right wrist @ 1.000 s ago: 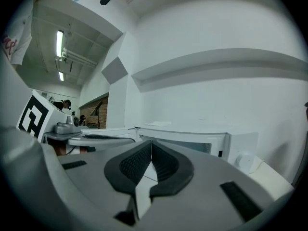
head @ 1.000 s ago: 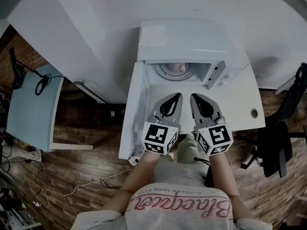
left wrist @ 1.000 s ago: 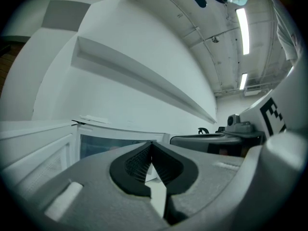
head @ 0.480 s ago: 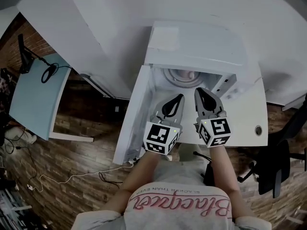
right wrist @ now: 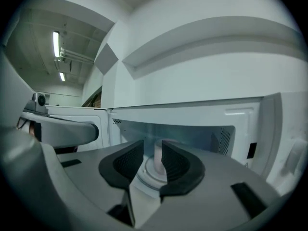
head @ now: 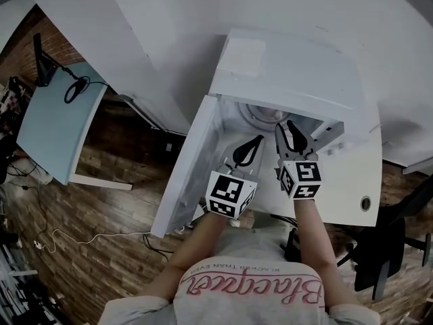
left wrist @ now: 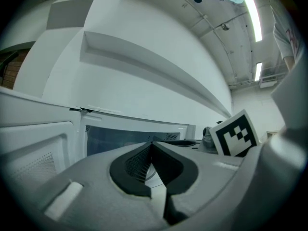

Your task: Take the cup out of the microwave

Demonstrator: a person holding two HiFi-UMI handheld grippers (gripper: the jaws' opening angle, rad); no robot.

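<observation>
Wood-plank flooring runs under a white desk, with a pale blue table off to the left and a dark chair on the right. On the desk sits a white microwave, its door swung open to the left.

Inside, on the turntable, stands the cup, small, pale and pinkish. The right gripper is at the mouth of the oven with its jaws a little apart. The cup shows through the gap, farther in and not yet touched. The left gripper hangs back, nearer the person, with its jaws closed tip to tip on nothing.

The cup looks light and rigid, but its smooth wall may slip in the pads. Whether it holds liquid I cannot tell, so I would keep it upright. A hold across the body at mid-height seems safest, then a level draw out past the oven's front edge.

As for writing, I can read none on the microwave. The person's shirt carries pink script, upside down from here and not clear enough to read. Each gripper's cube bears black-and-white square markers.
</observation>
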